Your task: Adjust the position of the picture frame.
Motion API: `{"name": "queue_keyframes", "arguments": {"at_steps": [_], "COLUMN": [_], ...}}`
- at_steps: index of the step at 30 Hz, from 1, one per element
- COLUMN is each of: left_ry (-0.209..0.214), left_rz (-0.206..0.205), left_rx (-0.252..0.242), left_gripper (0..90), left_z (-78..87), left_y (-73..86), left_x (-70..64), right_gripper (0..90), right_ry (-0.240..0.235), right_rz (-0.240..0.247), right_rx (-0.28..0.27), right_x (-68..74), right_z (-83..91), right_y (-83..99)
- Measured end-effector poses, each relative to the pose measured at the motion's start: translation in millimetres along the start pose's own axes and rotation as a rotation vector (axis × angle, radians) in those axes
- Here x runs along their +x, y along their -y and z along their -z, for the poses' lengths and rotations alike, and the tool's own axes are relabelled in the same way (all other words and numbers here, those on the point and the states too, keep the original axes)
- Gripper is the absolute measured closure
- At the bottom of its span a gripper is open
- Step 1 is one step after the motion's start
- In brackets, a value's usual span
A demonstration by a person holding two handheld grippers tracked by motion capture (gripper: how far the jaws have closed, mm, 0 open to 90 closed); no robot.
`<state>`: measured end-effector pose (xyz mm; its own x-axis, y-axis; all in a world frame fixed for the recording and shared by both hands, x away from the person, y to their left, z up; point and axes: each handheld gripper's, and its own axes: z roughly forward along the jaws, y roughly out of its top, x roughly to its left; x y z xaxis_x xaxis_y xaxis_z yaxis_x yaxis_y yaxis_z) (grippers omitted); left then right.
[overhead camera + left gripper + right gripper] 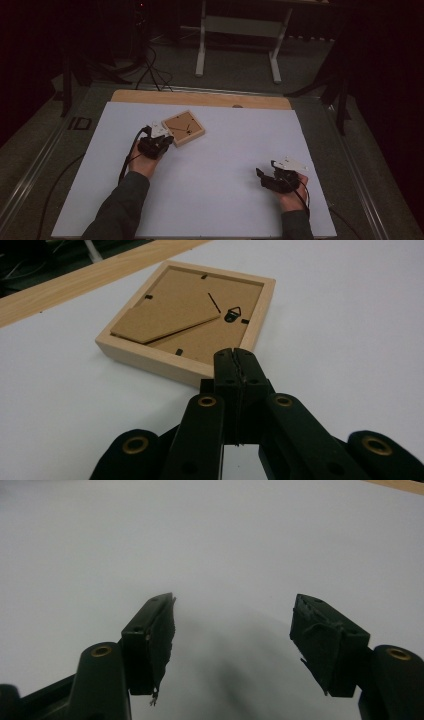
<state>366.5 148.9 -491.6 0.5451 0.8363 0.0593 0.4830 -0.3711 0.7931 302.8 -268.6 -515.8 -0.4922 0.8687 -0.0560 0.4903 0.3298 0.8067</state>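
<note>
A small wooden picture frame (pixel 183 128) lies face down on the white sheet, left of the middle. Its brown backing board (pixel 192 320) faces up, with a fold-out stand and a black hanger. My left gripper (pixel 161 138) sits just in front of the frame's near edge, its jaws pressed together with nothing between them; in the left gripper view its tips (pixel 234 357) reach the frame's rim (pixel 165 362). My right gripper (pixel 260 176) rests at the sheet's right front, jaws wide apart over bare white sheet (pixel 210 545), holding nothing.
The white sheet (pixel 225 165) covers a wooden tabletop whose far edge (pixel 200 97) shows as a strip. Beyond it stand a white table frame (pixel 235 40) and cables (pixel 150 70) on the grey floor. Dark stands flank both sides.
</note>
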Motion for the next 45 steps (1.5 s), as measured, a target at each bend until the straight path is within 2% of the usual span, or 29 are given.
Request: {"name": "queue_keyframes", "arguments": {"at_steps": [4,6,16,21,27,45], "left_ry": [0.001,0.002,-0.004,-0.003,-0.004,-0.016], "left_rz": [-0.007,-0.026,-0.038,-0.020,-0.018,-0.056], "left_rx": [0.010,0.025,0.051,0.061,0.073,0.091], "left_gripper": [89.6,89.6,89.6,89.6,89.6,89.6], "left_z": [-6.9,-12.4,-27.3,-32.8,-41.4,-51.0], "left_y": [-2.0,-3.3,-6.8,-6.4,-8.2,-11.3], "left_x": [-1.8,-3.1,-1.5,1.3,1.4,1.4], "right_gripper": [33.6,33.5,33.5,33.5,33.5,33.3], "right_ry": [0.001,0.000,0.002,0.002,0.000,-0.005], "right_rz": [0.001,-0.001,-0.001,0.000,0.000,0.002], "right_rx": [-0.001,-0.002,-0.003,-0.002,-0.003,-0.002], "right_x": [0.0,0.0,-0.8,-0.7,-0.7,-0.5], "right_z": [0.0,-0.1,0.2,0.2,0.0,-0.3], "right_y": [-0.1,-0.1,-0.1,-0.1,-0.1,0.0]}}
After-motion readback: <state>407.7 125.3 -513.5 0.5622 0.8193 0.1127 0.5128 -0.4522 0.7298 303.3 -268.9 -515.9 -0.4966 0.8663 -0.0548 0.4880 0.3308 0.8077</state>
